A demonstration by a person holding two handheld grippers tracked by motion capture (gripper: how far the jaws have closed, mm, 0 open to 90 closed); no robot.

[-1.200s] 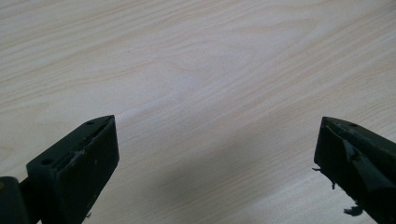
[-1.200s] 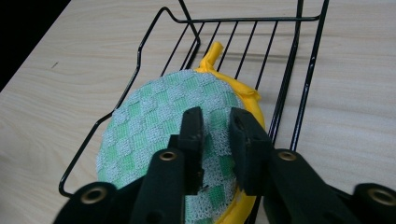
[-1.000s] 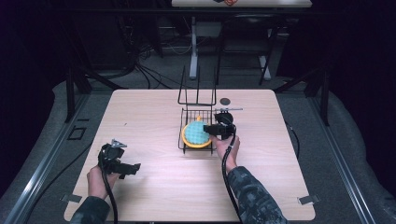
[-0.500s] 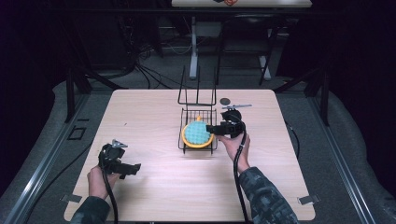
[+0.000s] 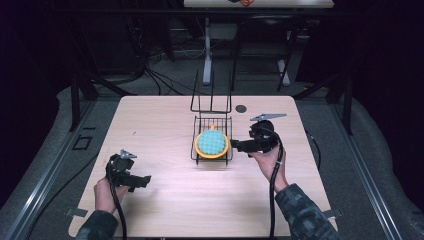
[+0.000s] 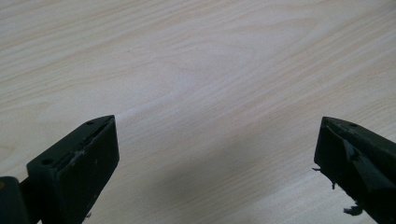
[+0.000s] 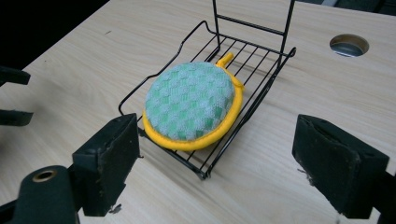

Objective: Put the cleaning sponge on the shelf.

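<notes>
A round pot holder (image 5: 212,143) (image 7: 191,105), green-checked with a yellow rim and loop, lies flat in a black wire rack (image 5: 196,156) (image 7: 271,81) at the middle of the table. My right gripper (image 5: 234,146) (image 7: 215,128) hovers just right of the rack and points at it. Its jaws have just been opening, stand wide apart and have nothing between them. My left gripper (image 5: 147,179) (image 6: 217,123) is held low near the table's front left, open over bare wood.
The rack has a tall upright wire back (image 5: 211,95) on its far side. A round cable hole (image 5: 241,108) (image 7: 349,45) lies in the light wooden table (image 5: 150,125) behind the right gripper. Dark floor and stands surround the table.
My right gripper has drawn back to the right and upward from the pot holder, and its jaws have spread. The pot holder stays in the rack. The left hand has not moved.
</notes>
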